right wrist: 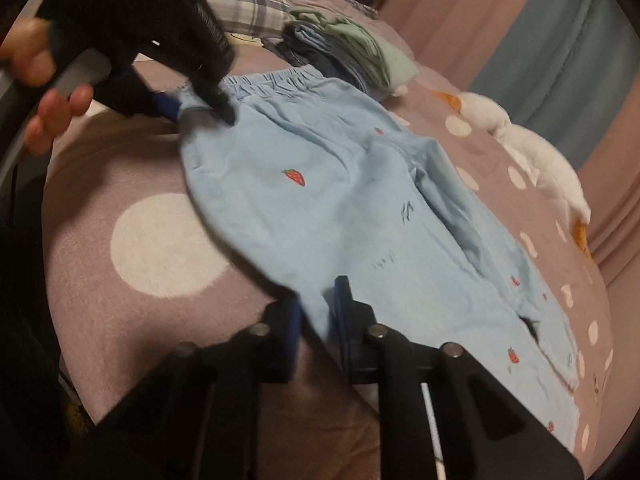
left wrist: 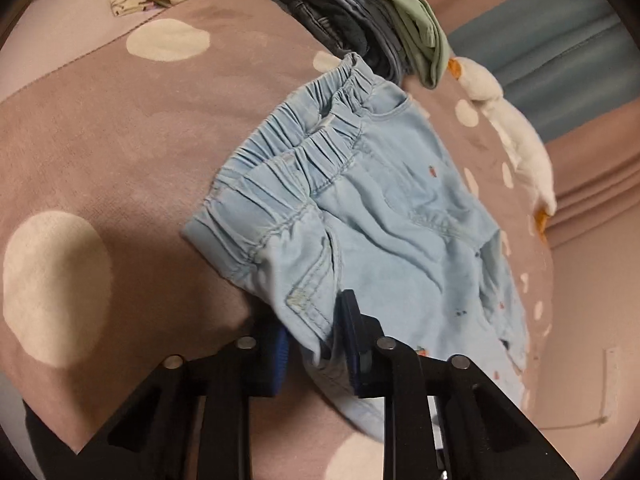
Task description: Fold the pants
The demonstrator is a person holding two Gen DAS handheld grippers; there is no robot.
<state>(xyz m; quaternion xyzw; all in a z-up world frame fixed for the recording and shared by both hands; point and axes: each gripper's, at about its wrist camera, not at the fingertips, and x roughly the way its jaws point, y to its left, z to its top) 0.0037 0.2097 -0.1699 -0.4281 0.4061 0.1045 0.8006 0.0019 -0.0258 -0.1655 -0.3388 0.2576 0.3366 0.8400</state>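
Both claws pinch the pants (right wrist: 328, 184) along the blanket's (right wrist: 168, 240) near edge, left gripper (left wrist: 310, 344) at waistband, right gripper (right wrist: 318, 316) at leg, ready to fold lengthwise.

One pair of light blue pants (right wrist: 340, 208) is lying on one dotted blanket (right wrist: 168, 248). One pile of folded clothes (right wrist: 344, 52) is sitting behind it, with one white stuffed goose (right wrist: 532, 156) lying alongside. Two tools are showing: the left tool (right wrist: 200, 108) and the right tool (right wrist: 318, 320). One plaid pillow (right wrist: 244, 4) is resting farther back.
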